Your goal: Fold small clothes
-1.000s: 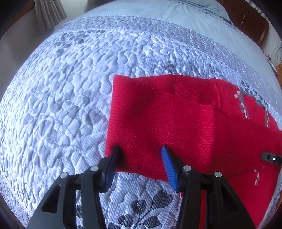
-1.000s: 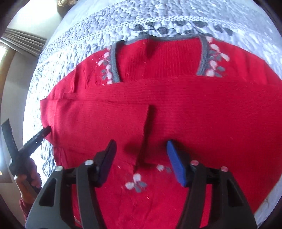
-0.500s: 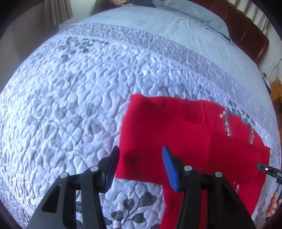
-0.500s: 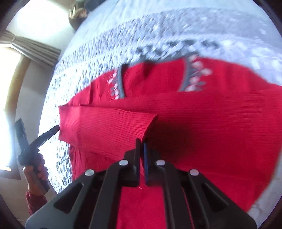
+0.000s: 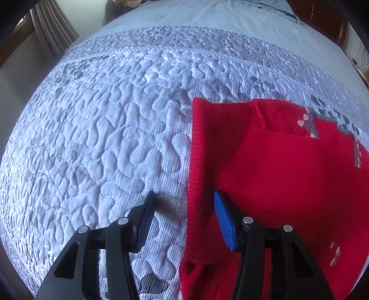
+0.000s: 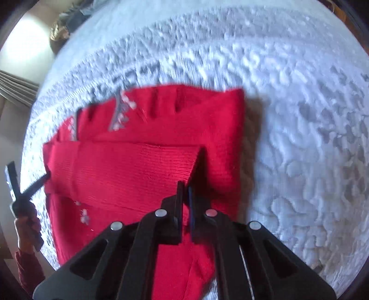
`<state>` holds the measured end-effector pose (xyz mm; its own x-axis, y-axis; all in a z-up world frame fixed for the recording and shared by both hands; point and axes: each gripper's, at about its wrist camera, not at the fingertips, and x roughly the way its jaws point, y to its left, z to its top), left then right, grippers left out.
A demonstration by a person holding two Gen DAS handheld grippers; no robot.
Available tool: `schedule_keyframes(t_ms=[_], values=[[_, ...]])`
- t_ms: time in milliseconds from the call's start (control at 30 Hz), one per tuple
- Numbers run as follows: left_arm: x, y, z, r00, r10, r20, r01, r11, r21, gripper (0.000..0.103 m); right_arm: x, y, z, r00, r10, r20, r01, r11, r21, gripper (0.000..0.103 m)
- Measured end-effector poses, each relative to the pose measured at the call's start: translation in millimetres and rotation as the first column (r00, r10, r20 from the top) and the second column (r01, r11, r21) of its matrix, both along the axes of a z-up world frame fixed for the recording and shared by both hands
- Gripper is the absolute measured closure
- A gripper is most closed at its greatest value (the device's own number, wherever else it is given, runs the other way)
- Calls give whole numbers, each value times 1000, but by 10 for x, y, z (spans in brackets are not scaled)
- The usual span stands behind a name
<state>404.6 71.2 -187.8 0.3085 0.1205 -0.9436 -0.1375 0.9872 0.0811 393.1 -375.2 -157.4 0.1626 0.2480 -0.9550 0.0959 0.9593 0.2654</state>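
Observation:
A red knit sweater [image 5: 276, 166] with a grey, flower-trimmed neckline lies partly folded on the quilted bed. My left gripper [image 5: 184, 207] is open, with the sweater's left folded edge between its fingers. In the right wrist view the sweater [image 6: 129, 166] fills the middle. My right gripper [image 6: 185, 191] is shut on the cuff of a sleeve [image 6: 184, 161] that it has drawn across the body. The left gripper [image 6: 30, 187] shows at the sweater's left edge, held by a hand.
The white and grey quilted bedspread [image 5: 96, 138] covers the bed around the sweater. A plain pale sheet [image 5: 207, 18] lies beyond it, with a dark headboard [image 5: 322, 25] at the far right. Curtains [image 5: 53, 30] hang at the far left.
My right gripper shut on the sleeve cuff and has carried it to the right across the sweater. My left gripper has shifted left to the sweater's folded edge and stays open.

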Motion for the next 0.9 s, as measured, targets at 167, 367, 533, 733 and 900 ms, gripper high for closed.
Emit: schedule_keyframes(t_ms=[167, 367, 533, 733, 900], values=[[-4, -8, 226, 999, -17, 38, 18, 999, -42, 51, 7, -82, 67, 998, -26, 61, 22, 998, 64, 55], [251, -171, 251, 998, -48, 46, 50, 998, -40, 51, 245, -180, 29, 998, -62, 25, 59, 992, 111, 76], [367, -189, -52, 999, -29, -21, 29, 999, -21, 45, 331, -286, -64, 995, -96, 29, 94, 993, 64, 97], [330, -161, -81, 999, -33, -5, 33, 999, -27, 41, 253, -287, -118, 993, -103, 52, 99, 993, 64, 96], [-99, -24, 169, 998, -36, 42, 38, 999, -38, 43, -264, -265, 143, 993, -72, 96, 63, 994, 93, 73]])
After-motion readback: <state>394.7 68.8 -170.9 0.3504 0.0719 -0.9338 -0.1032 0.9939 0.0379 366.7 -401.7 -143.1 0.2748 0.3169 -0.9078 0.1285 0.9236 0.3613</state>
